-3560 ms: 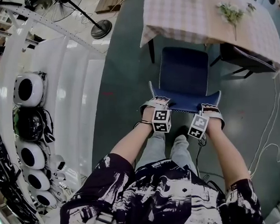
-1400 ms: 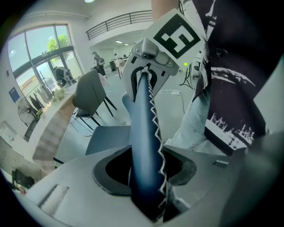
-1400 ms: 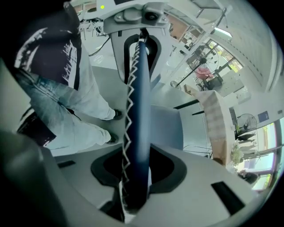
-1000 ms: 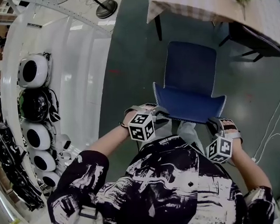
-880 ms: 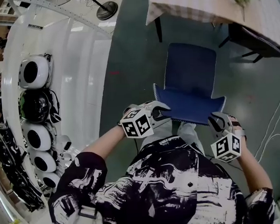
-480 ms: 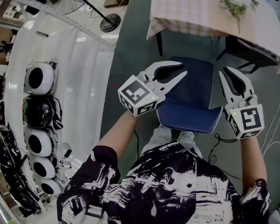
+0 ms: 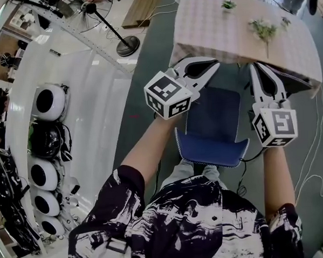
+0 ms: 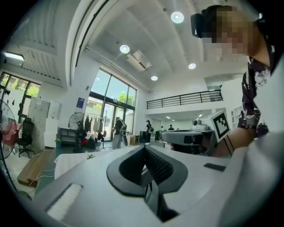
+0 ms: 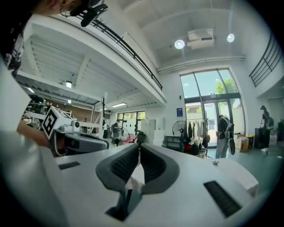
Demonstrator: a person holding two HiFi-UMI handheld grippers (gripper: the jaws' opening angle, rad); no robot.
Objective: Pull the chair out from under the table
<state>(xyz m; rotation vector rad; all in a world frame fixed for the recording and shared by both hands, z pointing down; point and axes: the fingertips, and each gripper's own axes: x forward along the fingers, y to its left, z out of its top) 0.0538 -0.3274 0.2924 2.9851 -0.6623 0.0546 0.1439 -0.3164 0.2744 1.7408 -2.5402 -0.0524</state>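
The blue chair [image 7: 212, 117] stands on the grey floor, its seat mostly out from under the checked table [image 7: 226, 30] and its backrest [image 7: 211, 150] just in front of my knees. Both grippers are held up level above the chair and touch nothing. My left gripper [image 7: 216, 65] is over the table's near edge, its jaws just closing tip to tip with nothing between them. My right gripper [image 7: 254, 66] is a little to its right, closing in the same way and also empty. The left gripper view shows shut tips [image 8: 144, 147], and so does the right gripper view [image 9: 139, 145].
A fan on a round base [image 7: 126, 45] stands left of the table. A white curved rack with round helmets [image 7: 46, 102] fills the left side. Small plants [image 7: 263, 27] lie on the tablecloth. A cable [image 7: 310, 182] runs across the floor on the right.
Both grippers let go of the chair's backrest, rose and turned level over the seat, and their jaws closed. The chair stands farther out from the table than at first.
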